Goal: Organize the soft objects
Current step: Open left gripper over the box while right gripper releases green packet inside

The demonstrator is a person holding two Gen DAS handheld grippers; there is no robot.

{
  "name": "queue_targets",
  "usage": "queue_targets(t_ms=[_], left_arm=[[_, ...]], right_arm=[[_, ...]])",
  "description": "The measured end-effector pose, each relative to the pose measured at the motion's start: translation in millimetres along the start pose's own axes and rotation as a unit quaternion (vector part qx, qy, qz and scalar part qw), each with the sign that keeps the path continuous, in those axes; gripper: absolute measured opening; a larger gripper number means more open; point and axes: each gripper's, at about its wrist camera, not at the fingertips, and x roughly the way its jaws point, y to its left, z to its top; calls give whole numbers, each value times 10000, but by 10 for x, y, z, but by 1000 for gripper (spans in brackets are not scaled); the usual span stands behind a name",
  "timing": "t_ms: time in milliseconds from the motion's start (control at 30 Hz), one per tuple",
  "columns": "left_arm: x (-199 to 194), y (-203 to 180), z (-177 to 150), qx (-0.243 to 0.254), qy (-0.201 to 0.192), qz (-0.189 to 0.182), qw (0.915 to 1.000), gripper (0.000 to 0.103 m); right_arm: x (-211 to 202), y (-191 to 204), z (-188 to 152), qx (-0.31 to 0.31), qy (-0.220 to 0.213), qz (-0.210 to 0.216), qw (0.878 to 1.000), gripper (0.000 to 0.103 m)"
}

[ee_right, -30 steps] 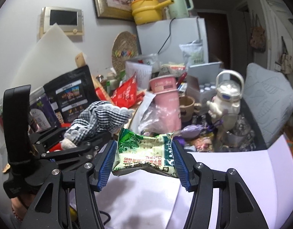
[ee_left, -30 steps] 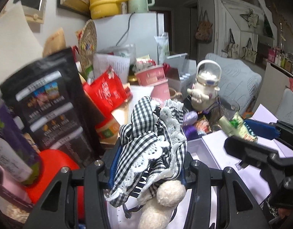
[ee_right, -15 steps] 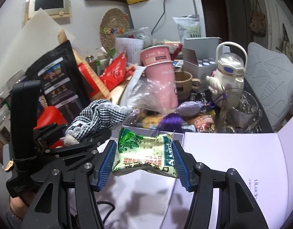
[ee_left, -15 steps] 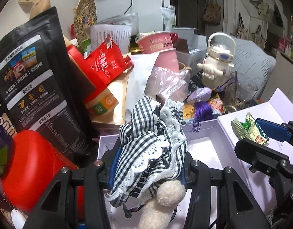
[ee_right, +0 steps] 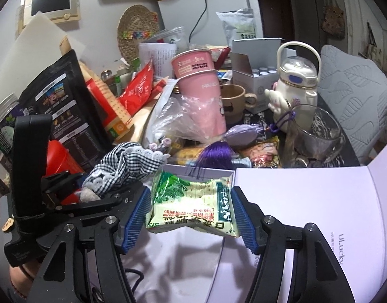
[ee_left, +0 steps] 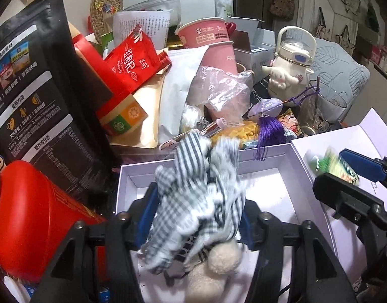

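Judged to be the release step: letting both soft things down into the open white cardboard box (ee_left: 133, 174). Left gripper (ee_left: 193, 209) over the near part of the box, fingers parting, the black-and-white checked cloth toy with lace trim and cream pompoms (ee_left: 198, 197) between them, blurred and apparently slipping loose already. Right gripper (ee_right: 191, 209) just beside, over the inner edge of the box next to its flat white lid (ee_right: 307, 202), fingers also parting, the crumpled green and cream snack packet (ee_right: 191, 202) between the blue pads, uncreasing and hardly pressed any more. To do it well: hold both wrists still and finish opening fully before any lifting, so that no lace catches on a pad. Better to keep the packet over the hollow of the box and not over the lid, otherwise likely to slide off. Advisable also to stay clear of the purple silk tassel (ee_left: 269, 131) hanging over the far wall. Then draw back straight up, slowly, and check that the toy lies inside completely.
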Motion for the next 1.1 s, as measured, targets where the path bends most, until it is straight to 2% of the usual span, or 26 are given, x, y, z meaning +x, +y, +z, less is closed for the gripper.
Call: queue_targets(t_ms=[67, 133, 333, 600, 1100], left_arm=[[-7, -8, 6, 51, -42, 82, 9999, 71], [-31, -2, 16, 48, -123, 113, 9998, 80], [-97, 34, 28, 2, -213, 175, 9996, 81], [-359, 18, 52, -93, -465, 37, 9989, 81], [-1417, -115, 3, 11, -1333, 49, 9911, 81]], right_arm=[[13, -23, -2, 28, 65, -16, 10000, 71], [3, -46, -5, 71, 53, -38, 10000, 71], [-78, -46, -6, 96, -36, -173, 9998, 71], [-350, 26, 28, 132, -225, -73, 9996, 71], [-1231, 287, 44, -141, -815, -191, 9964, 71]])
